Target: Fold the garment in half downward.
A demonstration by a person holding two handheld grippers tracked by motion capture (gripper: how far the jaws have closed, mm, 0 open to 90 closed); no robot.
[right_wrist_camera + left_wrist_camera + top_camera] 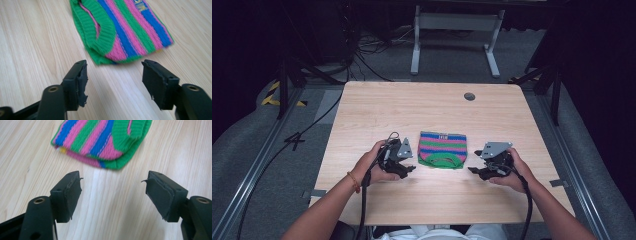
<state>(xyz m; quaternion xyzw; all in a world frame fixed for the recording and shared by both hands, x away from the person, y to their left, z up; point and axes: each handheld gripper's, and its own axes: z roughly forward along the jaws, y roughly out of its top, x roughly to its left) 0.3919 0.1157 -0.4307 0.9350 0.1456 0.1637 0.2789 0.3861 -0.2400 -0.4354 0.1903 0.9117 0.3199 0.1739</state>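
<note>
Two grippers, left gripper (pixel 408 169) and right gripper (pixel 474 170), jaws wide apart, empty, flanking striped knit pouch (pixel 442 149)

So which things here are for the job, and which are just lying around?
For the job:
- striped knitted cloth, folded on the table
- left gripper, jaws open, empty
- right gripper, jaws open, empty

Just lying about:
- round grey cap in the tabletop
- metal frame and cables on the floor behind

Light wood table (pixel 377 107), small round hole (pixel 469 96) near far edge. Grey carpet floor (pixel 247 150) around it. Room behind very dark. Grey metal frame (pixel 456 22) stands past table. Black cables (pixel 362 47) on floor. Yellow-black tape (pixel 274 95) at left.
</note>
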